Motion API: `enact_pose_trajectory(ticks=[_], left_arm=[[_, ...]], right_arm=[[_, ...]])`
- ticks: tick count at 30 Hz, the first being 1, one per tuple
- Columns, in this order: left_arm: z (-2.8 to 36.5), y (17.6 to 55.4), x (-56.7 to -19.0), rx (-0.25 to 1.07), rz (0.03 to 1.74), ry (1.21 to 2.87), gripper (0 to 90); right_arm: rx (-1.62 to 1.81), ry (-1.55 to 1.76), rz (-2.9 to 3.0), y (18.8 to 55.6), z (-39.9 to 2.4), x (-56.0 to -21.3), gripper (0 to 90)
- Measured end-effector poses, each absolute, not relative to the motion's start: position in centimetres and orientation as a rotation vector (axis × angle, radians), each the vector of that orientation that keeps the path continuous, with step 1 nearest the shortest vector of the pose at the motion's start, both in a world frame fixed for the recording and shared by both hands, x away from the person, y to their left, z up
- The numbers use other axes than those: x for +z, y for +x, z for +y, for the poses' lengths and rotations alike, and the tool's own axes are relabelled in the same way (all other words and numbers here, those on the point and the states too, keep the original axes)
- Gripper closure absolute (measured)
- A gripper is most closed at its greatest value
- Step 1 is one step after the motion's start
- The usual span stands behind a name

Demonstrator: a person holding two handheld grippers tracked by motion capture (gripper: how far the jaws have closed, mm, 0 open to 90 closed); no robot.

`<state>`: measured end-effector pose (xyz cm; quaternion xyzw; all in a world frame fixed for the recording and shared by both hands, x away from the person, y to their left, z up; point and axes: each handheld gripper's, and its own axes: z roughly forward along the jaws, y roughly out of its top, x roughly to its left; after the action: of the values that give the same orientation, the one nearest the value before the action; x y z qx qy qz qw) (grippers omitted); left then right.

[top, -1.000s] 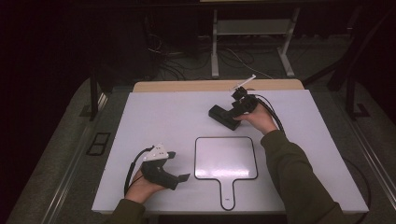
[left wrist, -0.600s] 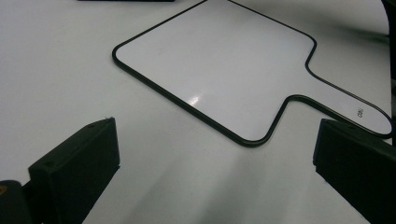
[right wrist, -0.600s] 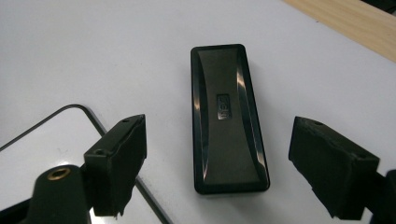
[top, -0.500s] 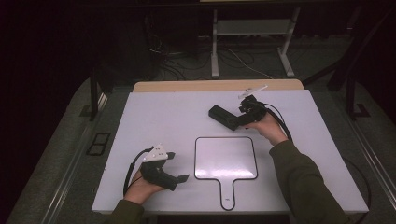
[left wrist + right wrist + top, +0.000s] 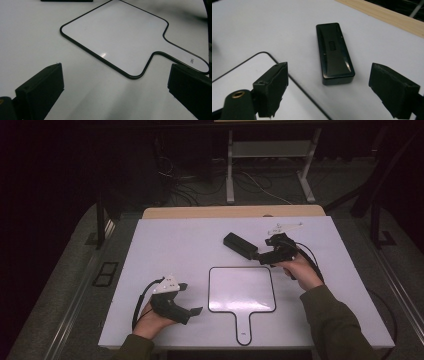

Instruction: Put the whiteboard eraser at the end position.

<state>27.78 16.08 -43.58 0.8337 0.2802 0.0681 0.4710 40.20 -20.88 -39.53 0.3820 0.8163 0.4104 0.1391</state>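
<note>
A glossy black oblong box (image 5: 240, 245) lies flat on the white table, right of centre. My right gripper (image 5: 263, 256) sits just to its right, low over the table and pointing at it. In the right gripper view the box (image 5: 334, 52) lies just ahead of the right gripper (image 5: 328, 71). Those jaws have just been opening and stand wide, touching nothing. A white paddle-shaped board with a black rim (image 5: 241, 289) lies near the front edge, handle toward me. My left gripper (image 5: 190, 298) rests open to its left. Its own view has the left gripper (image 5: 116, 72) facing the board (image 5: 120, 37).
The white table top (image 5: 165, 245) has a wooden strip (image 5: 232, 212) along its far edge. Behind the table, a metal stand (image 5: 270, 150) and loose cables (image 5: 185, 185) sit on the dark floor. Both sleeves reach in from the front edge.
My right gripper has drawn back to the right, away from the black box, and its jaws have widened. The box has stayed in place. The left hand has not moved.
</note>
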Motion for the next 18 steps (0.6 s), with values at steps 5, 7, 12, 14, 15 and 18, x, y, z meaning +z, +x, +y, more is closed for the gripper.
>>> enact_pose_trajectory(ticks=[5,7,12,14,15,18], left_arm=[[16.1,27.7,-43.5,0.168,0.687,2.041,0.0],[16.1,27.7,-43.5,0.169,0.686,2.040,0.0],[16.1,27.6,-43.4,0.172,0.689,2.037,0.0],[16.1,27.6,-43.4,0.173,0.685,2.040,0.0],[16.1,27.6,-43.4,0.174,0.685,2.040,0.0],[16.1,27.6,-43.4,0.173,0.688,2.038,0.0]], right_arm=[[1.200,1.073,2.350,38.7,-21.1,-39.8,12.5],[1.196,1.057,2.340,38.2,-21.2,-39.9,12.5],[1.190,1.057,2.317,37.2,-21.5,-40.3,12.4],[1.202,1.049,2.305,36.8,-21.7,-40.3,12.5],[1.209,1.054,2.299,36.6,-21.8,-40.3,12.4],[1.223,1.057,2.285,36.0,-22.2,-40.5,12.4]])
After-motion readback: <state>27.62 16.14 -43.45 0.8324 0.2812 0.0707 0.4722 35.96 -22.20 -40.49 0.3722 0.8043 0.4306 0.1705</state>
